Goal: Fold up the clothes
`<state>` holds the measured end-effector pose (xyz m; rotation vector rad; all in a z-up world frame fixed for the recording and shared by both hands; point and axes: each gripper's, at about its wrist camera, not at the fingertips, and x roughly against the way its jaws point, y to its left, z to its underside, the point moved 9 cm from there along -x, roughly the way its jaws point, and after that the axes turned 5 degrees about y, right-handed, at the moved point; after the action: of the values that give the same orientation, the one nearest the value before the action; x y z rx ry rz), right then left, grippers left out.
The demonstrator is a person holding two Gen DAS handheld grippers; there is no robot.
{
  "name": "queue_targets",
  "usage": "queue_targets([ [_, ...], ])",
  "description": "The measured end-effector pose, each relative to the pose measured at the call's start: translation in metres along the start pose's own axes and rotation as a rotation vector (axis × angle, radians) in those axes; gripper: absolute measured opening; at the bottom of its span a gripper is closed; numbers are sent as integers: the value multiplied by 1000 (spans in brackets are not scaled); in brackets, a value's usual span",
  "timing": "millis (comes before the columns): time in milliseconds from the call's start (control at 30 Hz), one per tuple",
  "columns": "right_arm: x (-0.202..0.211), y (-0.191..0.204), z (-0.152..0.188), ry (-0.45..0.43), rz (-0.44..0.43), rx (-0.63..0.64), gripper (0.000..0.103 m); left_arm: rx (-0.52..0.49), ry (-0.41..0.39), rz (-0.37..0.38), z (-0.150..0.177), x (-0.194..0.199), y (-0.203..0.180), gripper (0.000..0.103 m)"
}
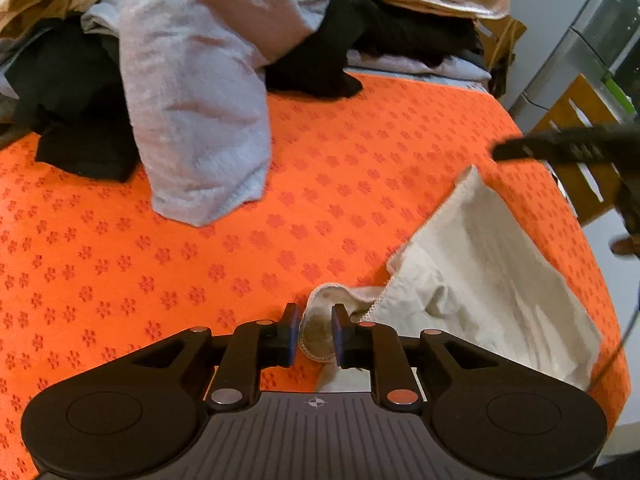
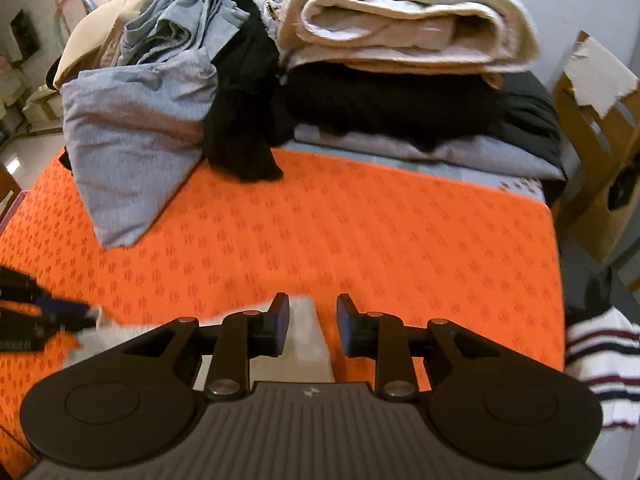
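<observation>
A cream garment (image 1: 472,264) with a zigzag-stitched edge lies on the orange patterned cloth (image 1: 320,168) at the right front. My left gripper (image 1: 316,330) has its jaws around the garment's rolled hem, which sits between the pads with small gaps. My right gripper (image 2: 312,320) is open, with a blurred strip of the cream garment (image 2: 308,340) lying between and below its fingers. The left gripper shows at the left edge of the right wrist view (image 2: 48,316), and the right gripper's finger at the right edge of the left wrist view (image 1: 560,148).
A heap of unfolded clothes lies at the back: a grey garment (image 1: 192,100), black ones (image 1: 80,92), and a beige blanket roll (image 2: 404,20). A wooden chair (image 2: 592,140) stands on the right. A striped garment (image 2: 600,360) hangs at the right front.
</observation>
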<state>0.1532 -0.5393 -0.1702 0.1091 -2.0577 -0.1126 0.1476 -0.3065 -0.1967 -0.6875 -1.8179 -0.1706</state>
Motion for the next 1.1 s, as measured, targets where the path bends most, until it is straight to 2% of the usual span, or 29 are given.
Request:
queue_targets([
  [167, -36, 3, -16, 65, -27, 10, 32, -1, 2, 2, 4, -2, -3, 20],
  [267, -53, 4, -10, 128, -25, 27, 32, 2, -2, 0, 5, -2, -4, 20],
  [367, -51, 1, 2, 144, -29, 17, 32, -2, -10, -5, 5, -2, -5, 19],
  [433, -43, -4, 13, 146, -22, 0, 29, -18, -29, -16, 6, 1, -7, 11],
  [467, -38, -6, 18, 143, -15, -11, 18, -26, -39, -21, 6, 2, -8, 5],
  [533, -30, -11, 29, 137, -2, -32, 5, -48, -62, -37, 7, 8, -11, 4],
  [767, 16, -19, 71, 72, 55, -105, 4, -61, -82, -40, 27, 34, -18, 3],
  [1100, 78, 3, 162, 45, 76, -200, 4, -100, -60, -42, 72, 51, -35, 4],
])
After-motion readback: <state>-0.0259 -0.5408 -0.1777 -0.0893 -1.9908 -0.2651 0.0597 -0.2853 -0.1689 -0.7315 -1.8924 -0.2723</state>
